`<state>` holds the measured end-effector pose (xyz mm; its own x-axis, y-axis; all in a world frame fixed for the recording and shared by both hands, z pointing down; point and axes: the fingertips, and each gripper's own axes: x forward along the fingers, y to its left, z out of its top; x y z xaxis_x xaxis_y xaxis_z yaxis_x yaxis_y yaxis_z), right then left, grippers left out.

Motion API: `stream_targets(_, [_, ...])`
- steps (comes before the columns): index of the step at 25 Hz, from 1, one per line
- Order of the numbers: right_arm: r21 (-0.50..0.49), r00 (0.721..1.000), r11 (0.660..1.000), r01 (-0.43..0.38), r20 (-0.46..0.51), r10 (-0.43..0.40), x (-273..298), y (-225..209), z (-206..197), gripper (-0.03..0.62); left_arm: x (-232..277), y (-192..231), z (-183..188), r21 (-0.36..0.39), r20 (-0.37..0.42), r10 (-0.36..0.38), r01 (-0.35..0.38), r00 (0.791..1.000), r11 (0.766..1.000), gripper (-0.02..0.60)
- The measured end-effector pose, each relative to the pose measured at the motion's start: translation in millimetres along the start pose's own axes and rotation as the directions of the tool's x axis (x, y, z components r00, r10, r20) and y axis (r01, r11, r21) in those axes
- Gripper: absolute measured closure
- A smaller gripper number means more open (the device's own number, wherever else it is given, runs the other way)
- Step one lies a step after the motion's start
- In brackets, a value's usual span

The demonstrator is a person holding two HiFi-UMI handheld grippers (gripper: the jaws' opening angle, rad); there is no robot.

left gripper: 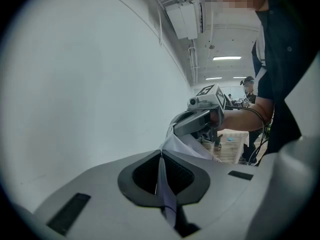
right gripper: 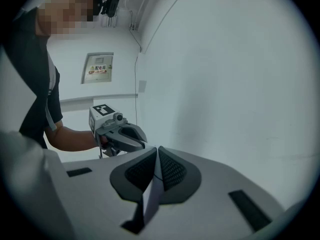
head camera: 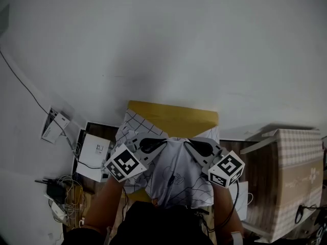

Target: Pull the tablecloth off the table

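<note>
Head view: tablecloth (head camera: 176, 173) hangs between left gripper (head camera: 165, 141) and right gripper (head camera: 185, 142), fingers (head camera: 148, 145) clamping it.

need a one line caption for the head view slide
The left gripper and right gripper pinch a white tablecloth bunched over a yellow table.

Dim, greyish head view with dark vignetted corners; both gripper views show fisheye bending, ceiling strip lights (left gripper: 226, 58) glare softly
</note>
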<state>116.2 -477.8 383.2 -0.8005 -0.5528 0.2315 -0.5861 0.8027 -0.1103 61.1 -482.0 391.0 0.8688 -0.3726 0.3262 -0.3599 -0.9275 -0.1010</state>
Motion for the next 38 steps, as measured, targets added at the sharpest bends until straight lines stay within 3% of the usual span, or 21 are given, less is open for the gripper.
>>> stream_targets(19, [-0.158, 0.99, 0.987, 0.021, 0.14, 0.001, -16, 6, 120, 0.574, -39, 27, 112, 0.159, 0.151, 0.06, -0.084, 0.987, 0.984, 0.568])
stream_targets(38, [-0.32, 0.968, 0.944, 0.084, 0.253, 0.0, -41, 5, 233, 0.574, -66, 49, 223, 0.305, 0.255, 0.09, -0.168, 0.963, 0.937, 0.568])
